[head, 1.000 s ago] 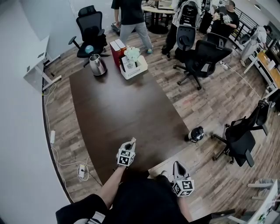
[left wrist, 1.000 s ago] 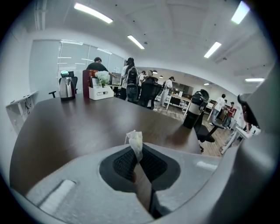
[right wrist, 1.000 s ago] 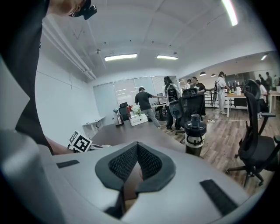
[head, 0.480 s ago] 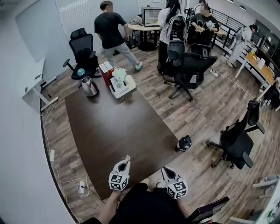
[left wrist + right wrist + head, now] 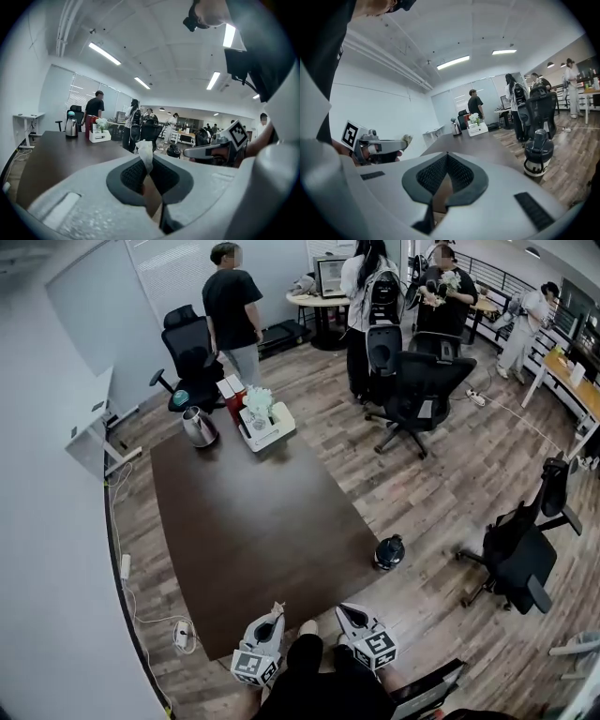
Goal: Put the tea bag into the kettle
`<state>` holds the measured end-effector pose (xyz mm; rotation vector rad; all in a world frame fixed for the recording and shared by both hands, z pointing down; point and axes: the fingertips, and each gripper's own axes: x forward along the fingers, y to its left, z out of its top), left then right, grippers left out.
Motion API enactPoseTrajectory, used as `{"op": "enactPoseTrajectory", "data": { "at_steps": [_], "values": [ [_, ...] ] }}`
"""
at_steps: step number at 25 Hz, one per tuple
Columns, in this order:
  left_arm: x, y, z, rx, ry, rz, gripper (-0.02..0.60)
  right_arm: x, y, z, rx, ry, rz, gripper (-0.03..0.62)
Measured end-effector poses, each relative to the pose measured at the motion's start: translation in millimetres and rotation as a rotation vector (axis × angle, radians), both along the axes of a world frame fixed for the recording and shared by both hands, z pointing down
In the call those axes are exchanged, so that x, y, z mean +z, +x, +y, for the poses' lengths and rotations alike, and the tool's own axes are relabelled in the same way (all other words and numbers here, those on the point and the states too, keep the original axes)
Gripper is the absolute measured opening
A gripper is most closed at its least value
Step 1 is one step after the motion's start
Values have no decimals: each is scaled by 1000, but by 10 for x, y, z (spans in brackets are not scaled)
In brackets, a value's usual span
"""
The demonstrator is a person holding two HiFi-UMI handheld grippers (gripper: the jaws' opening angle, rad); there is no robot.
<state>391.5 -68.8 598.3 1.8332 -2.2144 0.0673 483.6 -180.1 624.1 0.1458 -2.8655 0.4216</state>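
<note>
A small white tea bag (image 5: 145, 151) is pinched between the shut jaws of my left gripper (image 5: 146, 160), with its top sticking up above the pads. In the head view the left gripper (image 5: 275, 613) hovers at the near end of the dark table (image 5: 253, 521). The steel kettle (image 5: 199, 427) stands at the far left corner of the table, a long way off, and shows small in both gripper views (image 5: 71, 126) (image 5: 453, 126). My right gripper (image 5: 343, 610) is beside the left one, off the table's near right corner, its jaws (image 5: 447, 154) shut on nothing.
A white box with flowers (image 5: 265, 424) and a red box (image 5: 232, 393) stand next to the kettle. A black jug (image 5: 388, 552) sits on the floor right of the table. Office chairs (image 5: 417, 390) and several standing people fill the room beyond.
My left gripper has drawn back from over the table's near end towards my body and risen, still holding the tea bag. The head view has tilted up. The right gripper stays put.
</note>
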Motion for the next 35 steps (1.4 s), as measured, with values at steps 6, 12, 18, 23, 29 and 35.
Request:
{"op": "enactPoseTrajectory", "data": {
  "at_steps": [6, 12, 18, 23, 29, 35],
  "values": [
    [77, 283, 351, -71, -15, -2, 15, 199, 3, 195, -109, -15, 30, 6],
    [20, 373, 642, -55, 42, 31, 15, 60, -180, 601, -210, 13, 30, 6],
    [-87, 147, 973, -14, 91, 17, 15, -11, -525, 1068, -231, 46, 51, 6],
    [-113, -202, 1627, 21, 92, 11, 15, -61, -845, 1703, -216, 59, 76, 6],
    [-9, -548, 2234, 203, 73, -39, 15, 8, -1256, 2600, -169, 70, 72, 6],
    [-163, -930, 2394, 230, 125, -22, 15, -66, -1433, 2802, -138, 75, 72, 6]
  ]
}}
